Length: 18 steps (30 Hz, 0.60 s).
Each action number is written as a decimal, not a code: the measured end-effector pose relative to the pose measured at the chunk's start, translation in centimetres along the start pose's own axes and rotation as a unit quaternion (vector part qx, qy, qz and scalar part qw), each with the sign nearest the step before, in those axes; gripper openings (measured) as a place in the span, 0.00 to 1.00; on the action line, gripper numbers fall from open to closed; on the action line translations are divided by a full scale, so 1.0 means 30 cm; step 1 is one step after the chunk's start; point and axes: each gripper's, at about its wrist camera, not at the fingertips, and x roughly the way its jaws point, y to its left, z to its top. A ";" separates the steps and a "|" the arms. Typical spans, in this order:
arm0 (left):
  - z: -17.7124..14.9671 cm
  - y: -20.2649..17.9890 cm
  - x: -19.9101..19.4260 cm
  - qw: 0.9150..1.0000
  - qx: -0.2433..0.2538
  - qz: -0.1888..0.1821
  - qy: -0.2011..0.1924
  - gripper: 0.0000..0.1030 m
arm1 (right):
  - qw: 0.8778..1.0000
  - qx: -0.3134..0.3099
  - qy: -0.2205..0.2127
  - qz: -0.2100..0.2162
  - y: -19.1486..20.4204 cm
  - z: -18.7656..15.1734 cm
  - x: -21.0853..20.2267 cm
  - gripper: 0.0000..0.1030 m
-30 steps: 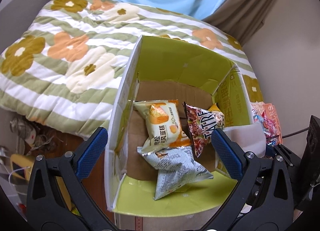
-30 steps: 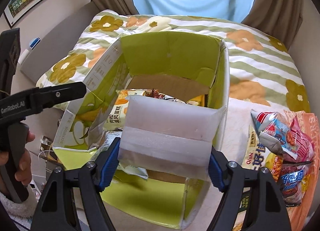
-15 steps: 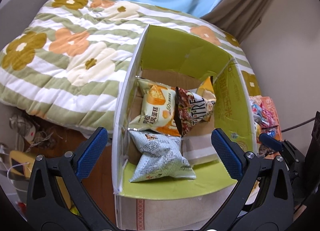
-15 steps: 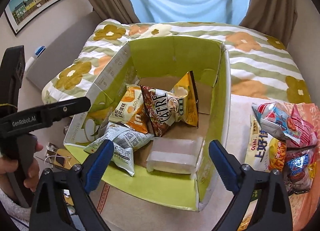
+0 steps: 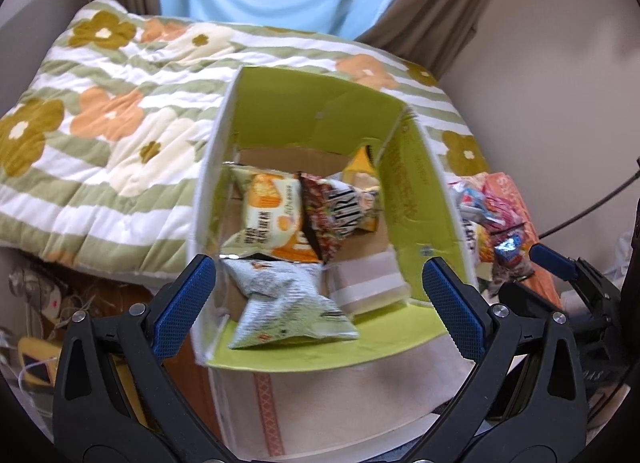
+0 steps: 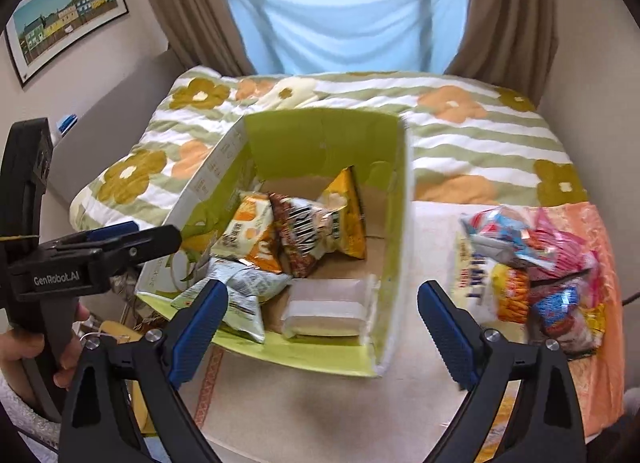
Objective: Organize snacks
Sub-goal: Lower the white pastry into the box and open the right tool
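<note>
Both tongs: black plastic arms with triangular cutouts, silver screws at the joints, blue ribbed pads on the fingertips [image 5: 452,305]. Left tongs [image 6: 120,241] body black, white "GenRobot.AI" lettering on its side. Bare-skinned hand [image 6: 24,347] on its grip, fuzzy pale sleeve below.

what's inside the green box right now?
Inside the box: an orange-and-white bag, a dark bag, a yellow bag, a grey bag over the front flap, and a white packet. Whatever lies under the bags is hidden.
</note>
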 end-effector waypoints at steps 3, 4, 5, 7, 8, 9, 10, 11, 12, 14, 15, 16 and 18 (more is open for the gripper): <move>-0.009 -0.053 -0.016 1.000 0.005 -0.013 -0.009 0.99 | 1.000 0.010 -0.013 -0.012 -0.058 -0.010 -0.058 0.92; -0.011 -0.080 -0.019 1.000 0.008 -0.016 -0.011 0.99 | 0.999 0.015 -0.020 -0.021 -0.082 -0.014 -0.080 0.92; -0.013 -0.108 -0.021 1.000 0.011 -0.018 -0.012 0.99 | 0.999 0.018 -0.027 -0.030 -0.100 -0.015 -0.099 0.92; -0.019 -0.162 -0.026 1.000 0.014 -0.020 -0.015 0.99 | 0.998 0.027 -0.041 -0.042 -0.161 -0.021 -0.146 0.92; -0.023 -0.196 -0.030 0.999 0.017 -0.021 -0.020 0.99 | 0.997 0.032 -0.047 -0.045 -0.192 -0.025 -0.166 0.92; -0.030 -0.231 -0.035 0.999 0.019 -0.020 -0.026 0.99 | 0.997 0.037 -0.052 -0.049 -0.236 -0.031 -0.190 0.92; -0.036 -0.263 -0.036 0.999 0.020 -0.019 -0.030 0.99 | 0.997 0.038 -0.053 -0.050 -0.264 -0.033 -0.202 0.92; -0.042 -0.299 -0.035 0.999 0.020 -0.017 -0.032 0.99 | 0.996 0.041 -0.054 -0.053 -0.304 -0.037 -0.218 0.92; -0.051 -0.336 -0.031 0.999 0.018 -0.015 -0.032 0.99 | 0.996 0.043 -0.054 -0.055 -0.347 -0.041 -0.234 0.92; -0.065 -0.400 -0.023 0.999 0.013 -0.015 -0.030 0.99 | 0.996 0.046 -0.050 -0.060 -0.428 -0.045 -0.262 0.92; -0.074 -0.436 -0.015 0.999 0.011 -0.015 -0.029 0.99 | 0.995 0.048 -0.052 -0.064 -0.476 -0.051 -0.283 0.92; -0.081 -0.467 -0.008 0.999 0.010 -0.014 -0.029 0.99 | 0.995 0.047 -0.053 -0.064 -0.500 -0.059 -0.296 0.92; -0.095 -0.546 0.017 1.000 0.010 -0.007 -0.026 0.99 | 0.995 0.043 -0.051 -0.068 -0.579 -0.070 -0.317 0.92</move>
